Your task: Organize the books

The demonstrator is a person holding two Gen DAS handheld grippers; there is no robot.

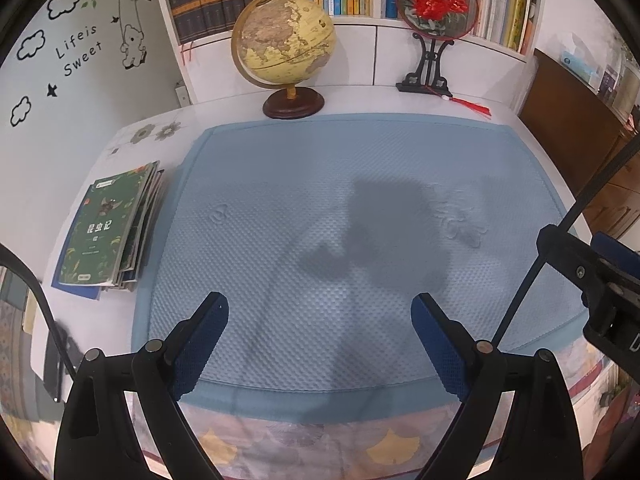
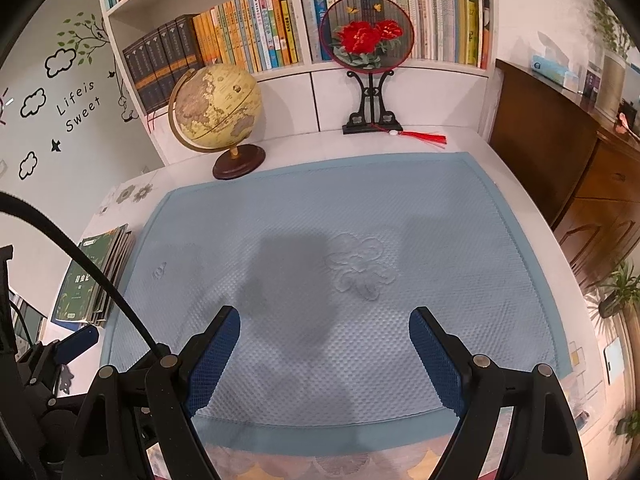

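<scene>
Both tools are hovering over the near edge of the blue mat (image 1: pixel 360 208), tilted downward, and neither is carrying anything: the left gripper (image 1: pixel 320 312) is standing released with its jaws spread wide over bare mat, and the right gripper (image 2: pixel 324 326) is likewise standing released and empty. The stack of books (image 1: pixel 110 228), topped by a green cover, is lying at the left, just beside the mat's left edge on the white desk (image 1: pixel 400 100), well apart from both tools. The stack is looking loosely squared, with thin covers fanning at its right side, so a pinch taken there is likely risking catching only a few volumes and spilling the rest. Reaching far toward the shelf is also risking a knock against the globe (image 1: pixel 282 40) or the round fan on its stand (image 1: pixel 436 4).
</scene>
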